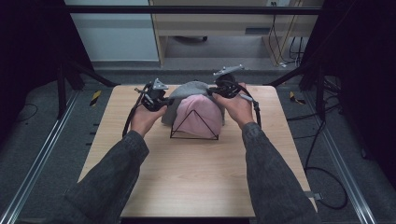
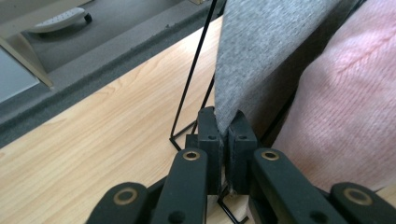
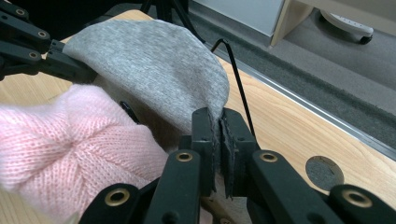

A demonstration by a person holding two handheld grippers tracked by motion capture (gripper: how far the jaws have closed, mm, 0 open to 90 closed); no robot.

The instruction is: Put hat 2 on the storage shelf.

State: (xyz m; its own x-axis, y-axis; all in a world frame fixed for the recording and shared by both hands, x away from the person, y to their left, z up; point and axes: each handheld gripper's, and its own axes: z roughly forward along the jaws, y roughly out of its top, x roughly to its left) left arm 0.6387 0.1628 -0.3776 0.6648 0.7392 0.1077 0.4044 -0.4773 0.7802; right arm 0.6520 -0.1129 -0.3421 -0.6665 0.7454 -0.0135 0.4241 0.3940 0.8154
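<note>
At the bottom of both gripper views, the jaws of the left gripper and the right gripper are closed on the grey hat's edges at the frame's centre, above the pink hat on the wire stand; if pulled down unevenly, the stand could be tipped.

Grey beanie: soft knit, stretched w/ edges pinched on both sides, draped over black wire stand, behind pink beanie; mid-tabletop, far half.

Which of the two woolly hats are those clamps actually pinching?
The grey hat, pinched at its edges by both the left gripper and right gripper; the pink hat sits free.
</note>
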